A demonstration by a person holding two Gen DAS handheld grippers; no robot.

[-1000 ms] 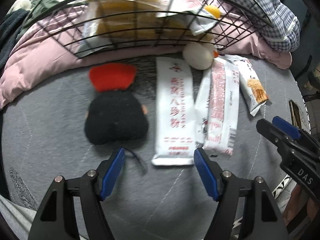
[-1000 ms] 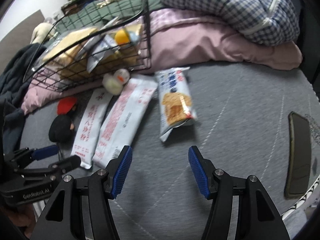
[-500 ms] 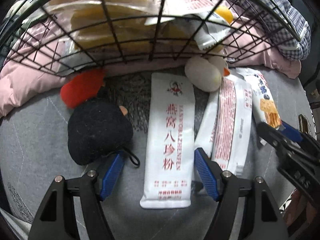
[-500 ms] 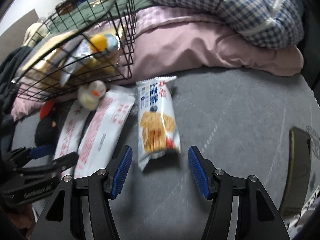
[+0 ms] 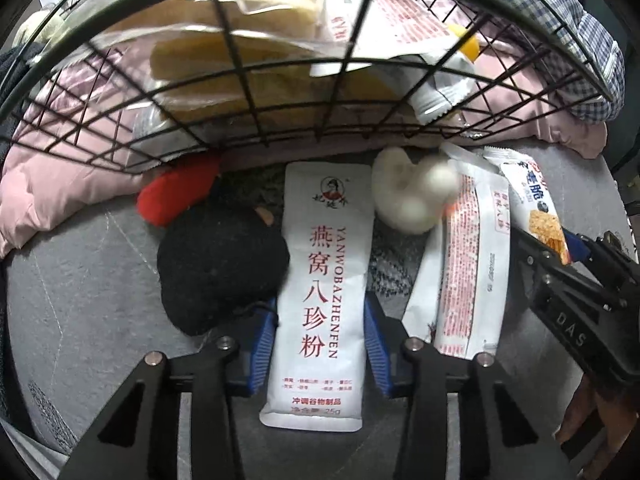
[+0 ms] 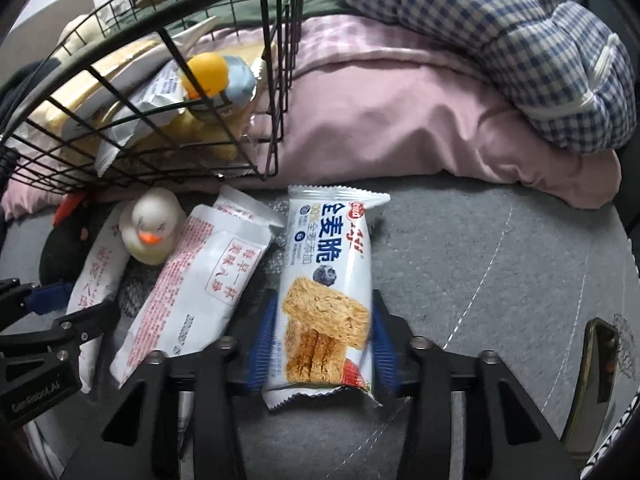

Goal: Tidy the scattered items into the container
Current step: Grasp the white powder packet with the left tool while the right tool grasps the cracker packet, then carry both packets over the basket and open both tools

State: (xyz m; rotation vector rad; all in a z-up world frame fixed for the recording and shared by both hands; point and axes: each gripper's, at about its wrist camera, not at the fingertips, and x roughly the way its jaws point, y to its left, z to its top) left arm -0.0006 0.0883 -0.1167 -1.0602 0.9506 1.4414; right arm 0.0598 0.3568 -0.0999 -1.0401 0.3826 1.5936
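Each gripper is closing across its packet's narrow width: left gripper (image 5: 320, 340) straddling the white sachet (image 5: 320, 292), right gripper (image 6: 322, 344) straddling the biscuit pack (image 6: 326, 300), ready for lifting into the wire basket (image 6: 276, 80).

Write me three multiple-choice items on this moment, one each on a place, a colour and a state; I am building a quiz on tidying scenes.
1. Where does the white rubber duck lie?
A. in the wire basket
B. on the grey surface in front of the basket
C. on the checked quilt

2. What colour is the plush toy's cap?
A. red
B. green
C. blue

3. What lies between the right tool's blue pads?
A. nothing
B. the duck
C. the wholewheat crisp packet

Answers: 1 B, it sits below the wire basket among the sachets; 2 A, red above the black body; 3 C, the closing pads flank the packet.
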